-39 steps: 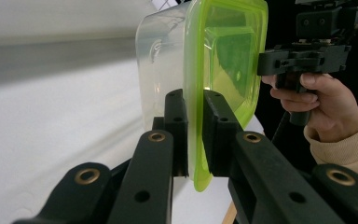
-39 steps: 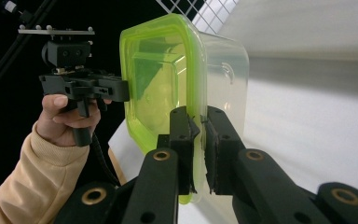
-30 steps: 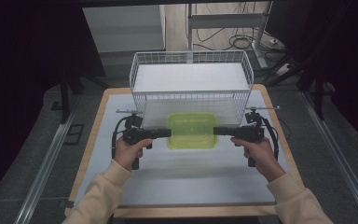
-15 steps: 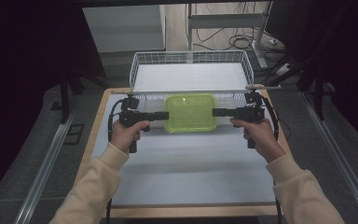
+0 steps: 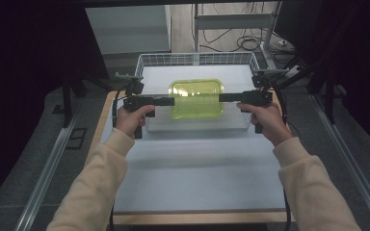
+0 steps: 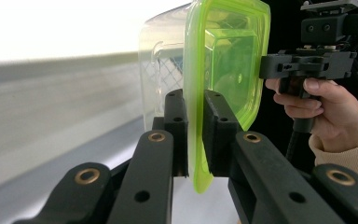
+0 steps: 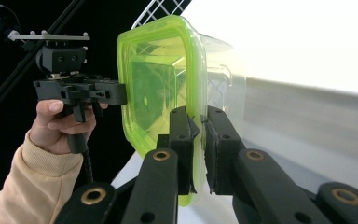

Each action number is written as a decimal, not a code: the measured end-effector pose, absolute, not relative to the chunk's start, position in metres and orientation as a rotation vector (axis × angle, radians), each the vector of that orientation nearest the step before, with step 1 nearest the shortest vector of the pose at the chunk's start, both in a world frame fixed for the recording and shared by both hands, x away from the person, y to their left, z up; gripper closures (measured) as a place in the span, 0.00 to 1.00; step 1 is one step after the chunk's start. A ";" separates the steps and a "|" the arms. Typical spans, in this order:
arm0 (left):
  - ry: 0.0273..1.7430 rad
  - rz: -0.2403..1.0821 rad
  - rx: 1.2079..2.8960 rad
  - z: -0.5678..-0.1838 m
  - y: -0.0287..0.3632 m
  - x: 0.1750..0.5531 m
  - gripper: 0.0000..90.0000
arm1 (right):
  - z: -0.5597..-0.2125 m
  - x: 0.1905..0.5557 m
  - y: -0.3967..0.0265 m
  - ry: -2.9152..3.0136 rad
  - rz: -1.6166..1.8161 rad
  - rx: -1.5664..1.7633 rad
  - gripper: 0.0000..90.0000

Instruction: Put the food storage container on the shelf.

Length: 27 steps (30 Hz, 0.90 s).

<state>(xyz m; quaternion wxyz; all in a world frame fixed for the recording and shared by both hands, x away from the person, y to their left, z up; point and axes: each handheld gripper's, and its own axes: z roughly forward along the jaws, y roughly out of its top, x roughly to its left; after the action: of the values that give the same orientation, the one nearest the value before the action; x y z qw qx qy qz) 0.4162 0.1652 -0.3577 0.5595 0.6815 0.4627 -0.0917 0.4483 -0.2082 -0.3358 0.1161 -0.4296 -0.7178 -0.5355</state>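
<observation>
Between the left gripper (image 5: 172,101) and right gripper (image 5: 220,97), clamped, hangs the green-lidded container (image 5: 196,98).

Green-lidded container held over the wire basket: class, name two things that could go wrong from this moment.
1. Each gripper, left gripper and right gripper, pinches only the thin rim of the green-lidded container; it may slip or the lid may pop off.
2. If one hand lags, the container could tilt and catch the wire basket rim.

White wire basket (image 5: 149,60) on a pale table (image 5: 197,173), cables (image 5: 250,44) on the floor beyond
</observation>
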 end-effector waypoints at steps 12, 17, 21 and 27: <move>1.109 -0.224 1.605 -0.343 0.167 0.455 0.91 | -0.323 0.488 -0.205 -2.074 -1.568 -1.303 0.91; 1.129 -0.236 1.574 -0.342 0.168 0.469 0.91 | -0.318 0.502 -0.204 -2.066 -1.562 -1.334 0.91; 1.129 -0.245 1.557 -0.338 0.169 0.478 0.90 | -0.316 0.512 -0.203 -2.042 -1.566 -1.347 0.91; 1.155 -0.242 1.541 -0.337 0.169 0.489 0.90 | -0.316 0.523 -0.200 -2.039 -1.565 -1.380 0.90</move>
<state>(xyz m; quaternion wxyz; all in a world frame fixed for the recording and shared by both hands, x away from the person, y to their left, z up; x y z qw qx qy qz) 0.4889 0.1693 -0.3374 0.5648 0.6553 0.4910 -0.1028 0.5234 -0.1999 -0.3157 0.1120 -0.4700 -0.6945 -0.5331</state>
